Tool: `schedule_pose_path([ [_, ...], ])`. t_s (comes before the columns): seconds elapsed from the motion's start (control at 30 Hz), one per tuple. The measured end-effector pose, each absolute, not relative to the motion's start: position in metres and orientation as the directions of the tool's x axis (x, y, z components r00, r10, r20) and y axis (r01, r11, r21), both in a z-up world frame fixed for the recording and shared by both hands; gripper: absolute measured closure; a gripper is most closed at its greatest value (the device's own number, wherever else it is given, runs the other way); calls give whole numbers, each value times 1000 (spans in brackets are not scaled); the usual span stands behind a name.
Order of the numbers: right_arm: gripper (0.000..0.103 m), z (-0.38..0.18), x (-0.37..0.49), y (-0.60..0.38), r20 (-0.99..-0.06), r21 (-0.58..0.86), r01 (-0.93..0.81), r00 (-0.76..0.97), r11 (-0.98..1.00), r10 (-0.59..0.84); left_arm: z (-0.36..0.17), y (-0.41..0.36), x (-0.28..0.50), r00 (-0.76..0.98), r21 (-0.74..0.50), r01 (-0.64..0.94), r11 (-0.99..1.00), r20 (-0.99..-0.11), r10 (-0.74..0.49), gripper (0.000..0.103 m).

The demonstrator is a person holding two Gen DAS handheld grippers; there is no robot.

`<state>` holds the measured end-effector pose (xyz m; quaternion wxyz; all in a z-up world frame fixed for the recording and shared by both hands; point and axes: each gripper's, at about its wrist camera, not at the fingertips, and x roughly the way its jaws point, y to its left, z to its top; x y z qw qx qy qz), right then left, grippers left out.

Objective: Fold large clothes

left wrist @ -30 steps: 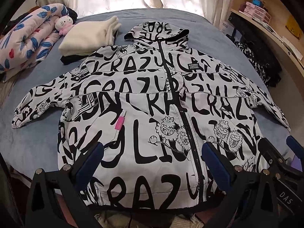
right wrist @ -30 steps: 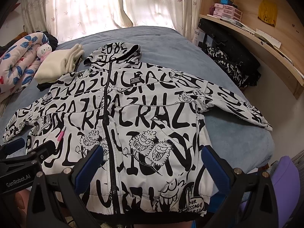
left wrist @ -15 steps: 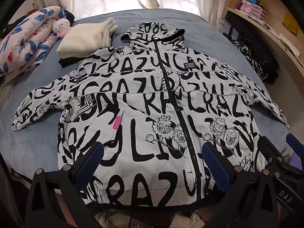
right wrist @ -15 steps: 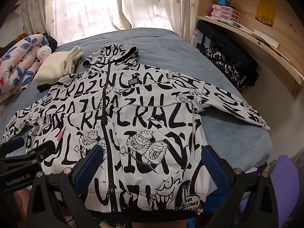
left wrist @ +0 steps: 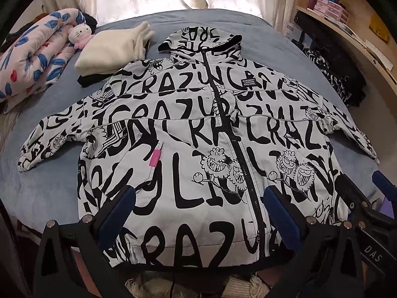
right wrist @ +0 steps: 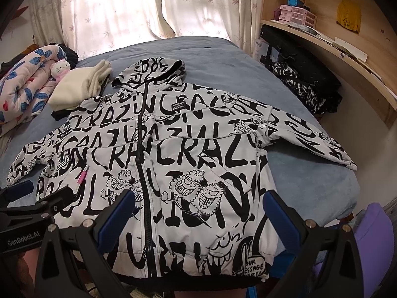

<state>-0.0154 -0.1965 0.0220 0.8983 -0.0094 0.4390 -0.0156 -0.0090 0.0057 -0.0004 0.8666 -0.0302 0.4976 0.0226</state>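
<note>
A large white hooded jacket with black lettering (left wrist: 188, 134) (right wrist: 178, 149) lies flat and zipped on the blue bed, hood at the far end, both sleeves spread out to the sides. My left gripper (left wrist: 198, 206) is open and empty above the hem, left of the zipper. My right gripper (right wrist: 198, 208) is open and empty above the hem, right of the zipper. The right gripper also shows at the right edge of the left wrist view (left wrist: 367, 203). The left gripper also shows at the left edge of the right wrist view (right wrist: 32, 198).
A folded cream garment (left wrist: 111, 47) on a dark one lies beyond the left sleeve. A floral quilt (left wrist: 32, 59) and a plush toy (left wrist: 79, 36) sit at the far left. A wooden shelf (right wrist: 330, 49) and dark clothes (right wrist: 305, 87) stand right of the bed (right wrist: 223, 59).
Both grippers have drawn back and risen slightly, so the jacket sits a little lower and smaller in view. The jacket has not moved.
</note>
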Motion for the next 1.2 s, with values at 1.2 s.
schedule_pose_path([
  [1.2,0,56,50,-404,-753,134,368,641,920,-147,81,-92,81,765,21,174,985,-633,-122,1],
])
